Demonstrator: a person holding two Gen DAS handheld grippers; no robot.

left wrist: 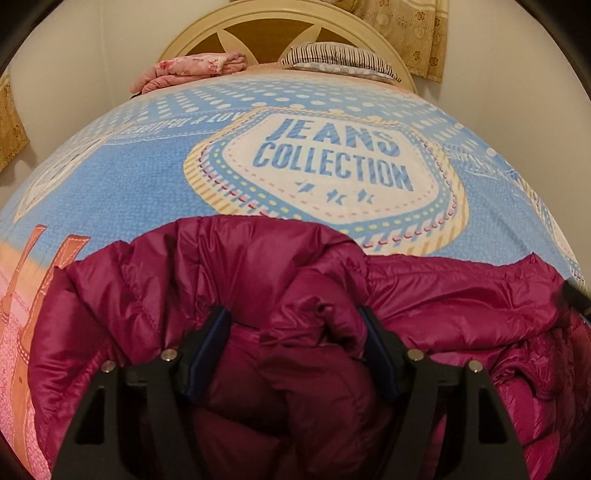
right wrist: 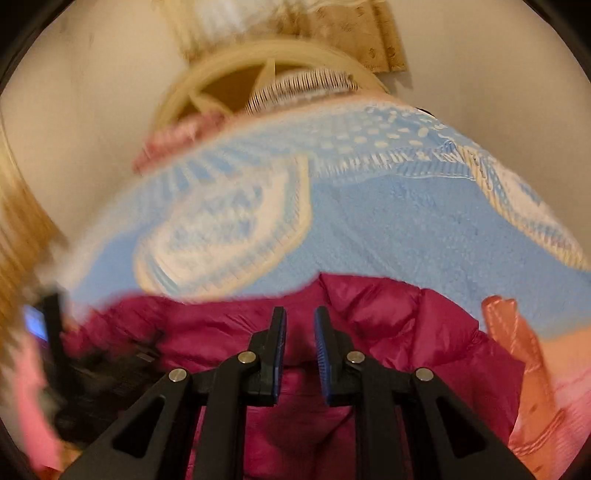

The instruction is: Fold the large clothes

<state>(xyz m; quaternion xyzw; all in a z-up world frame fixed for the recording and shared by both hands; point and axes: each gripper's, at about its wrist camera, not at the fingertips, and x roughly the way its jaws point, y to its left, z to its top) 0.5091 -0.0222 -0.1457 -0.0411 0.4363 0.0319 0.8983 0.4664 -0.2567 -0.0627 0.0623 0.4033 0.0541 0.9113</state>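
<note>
A magenta quilted puffer jacket (left wrist: 229,273) lies bunched on the near part of a bed; it also shows in the right wrist view (right wrist: 399,317). My left gripper (left wrist: 295,325) is open wide, its fingers on either side of a raised fold of the jacket, not closed on it. My right gripper (right wrist: 300,328) is over the jacket with its jaws a narrow gap apart and nothing between them; this view is blurred. The left gripper shows as a dark blurred shape in the right wrist view (right wrist: 74,354).
The bed is covered by a blue blanket (left wrist: 155,173) printed "JEANS COLLECTION". A folded pink quilt (left wrist: 192,70) and a striped pillow (left wrist: 340,59) lie by the cream headboard (left wrist: 266,22). Walls and curtains surround the bed.
</note>
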